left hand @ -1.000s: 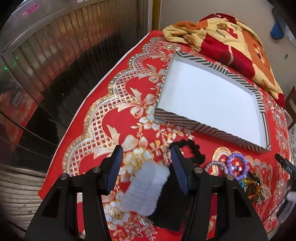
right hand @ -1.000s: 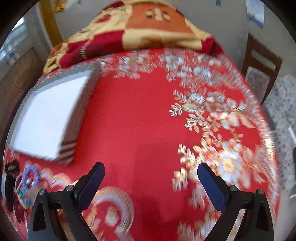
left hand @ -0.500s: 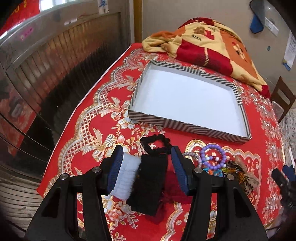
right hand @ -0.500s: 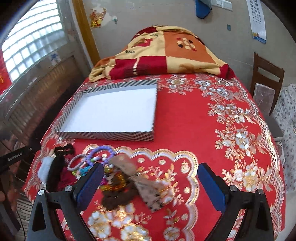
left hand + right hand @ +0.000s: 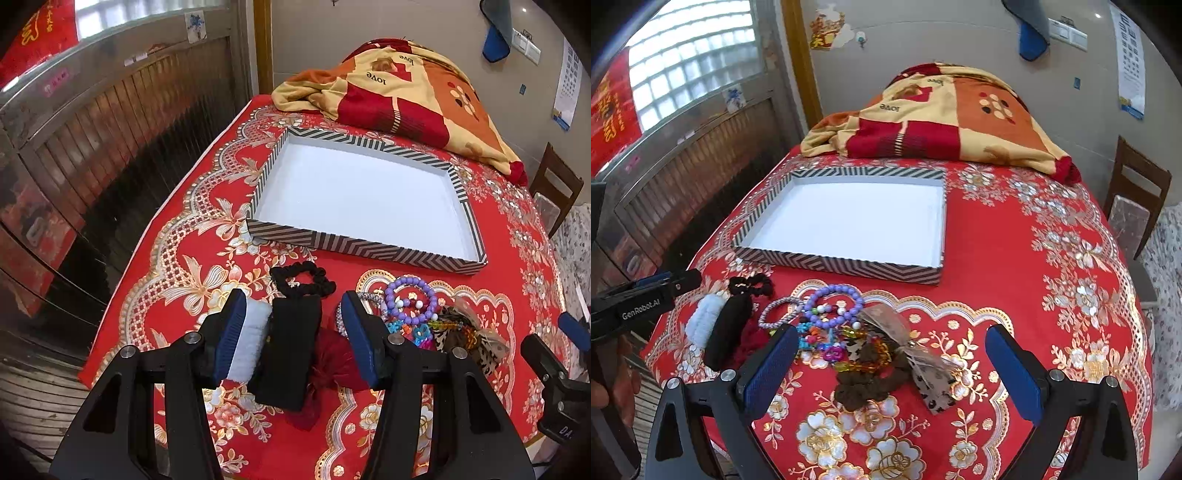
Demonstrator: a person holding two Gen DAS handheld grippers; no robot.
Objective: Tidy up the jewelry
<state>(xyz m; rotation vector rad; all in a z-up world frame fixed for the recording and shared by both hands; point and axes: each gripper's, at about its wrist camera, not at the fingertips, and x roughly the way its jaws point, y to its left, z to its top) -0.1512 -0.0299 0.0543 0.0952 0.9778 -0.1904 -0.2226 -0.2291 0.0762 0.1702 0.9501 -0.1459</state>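
Observation:
A shallow white tray with a black-and-white striped rim (image 5: 354, 250) (image 5: 849, 264) lies on the red tablecloth. In front of it lies a pile of jewelry and hair ties: a white fuzzy band (image 5: 251, 339) (image 5: 701, 319), a black band (image 5: 291, 343), a black scrunchie (image 5: 303, 280) (image 5: 751, 286), a purple bead bracelet (image 5: 410, 301) (image 5: 834, 306), a dark red scrunchie (image 5: 334, 363), coloured beads (image 5: 820, 341) and a leopard bow (image 5: 923, 365). My left gripper (image 5: 293, 338) is open above the white and black bands. My right gripper (image 5: 890, 369) is open wide above the bow and beads.
A folded red and yellow blanket (image 5: 399, 96) (image 5: 942, 118) lies at the table's far end. A wooden chair (image 5: 1134, 199) stands to the right. A metal-railed wall and window (image 5: 110, 129) run along the left edge of the table.
Both grippers have pulled back and risen, so the whole tray and the pile show. The right view has swung from bare cloth to the jewelry. Both stay open.

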